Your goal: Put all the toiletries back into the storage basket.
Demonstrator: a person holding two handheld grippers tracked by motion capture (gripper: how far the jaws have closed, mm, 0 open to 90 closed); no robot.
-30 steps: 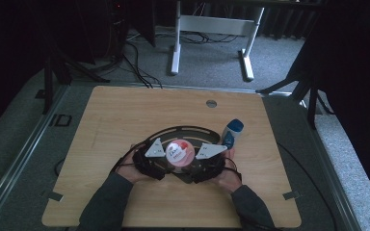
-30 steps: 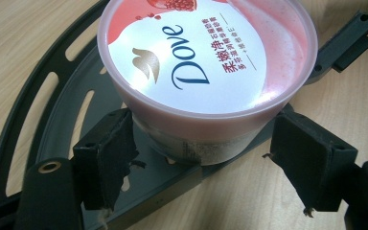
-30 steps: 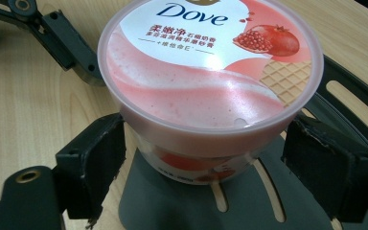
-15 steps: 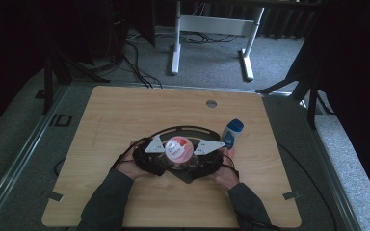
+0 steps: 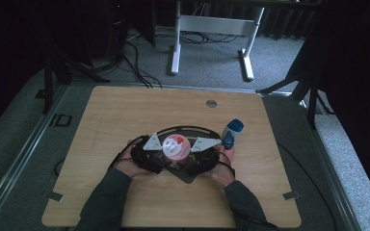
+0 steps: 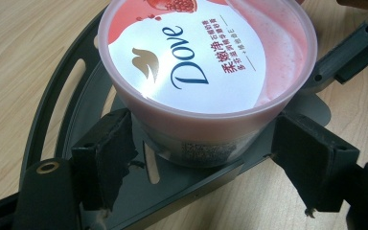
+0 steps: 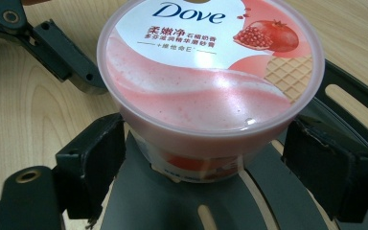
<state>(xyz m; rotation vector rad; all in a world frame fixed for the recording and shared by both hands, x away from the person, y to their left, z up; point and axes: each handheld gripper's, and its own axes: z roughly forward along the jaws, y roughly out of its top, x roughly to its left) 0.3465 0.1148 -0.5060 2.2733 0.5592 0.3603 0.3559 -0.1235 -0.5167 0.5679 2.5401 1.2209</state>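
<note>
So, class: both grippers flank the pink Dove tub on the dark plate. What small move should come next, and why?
Probably close the left gripper onto the Dove tub. Its fingers stand either side of the tub's lower wall with slight gaps showing, and the right gripper frames it likewise, so neither seems to grip yet.

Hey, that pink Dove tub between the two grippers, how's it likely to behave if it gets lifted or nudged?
The Dove tub looks like rigid plastic, so probably stiff. Its wide lid overhangs a narrower base, so jaws might slide up to the rim. Squat and upright on the grey plate, it seems unlikely to tip, though its glossy surface could be slippery.
</note>
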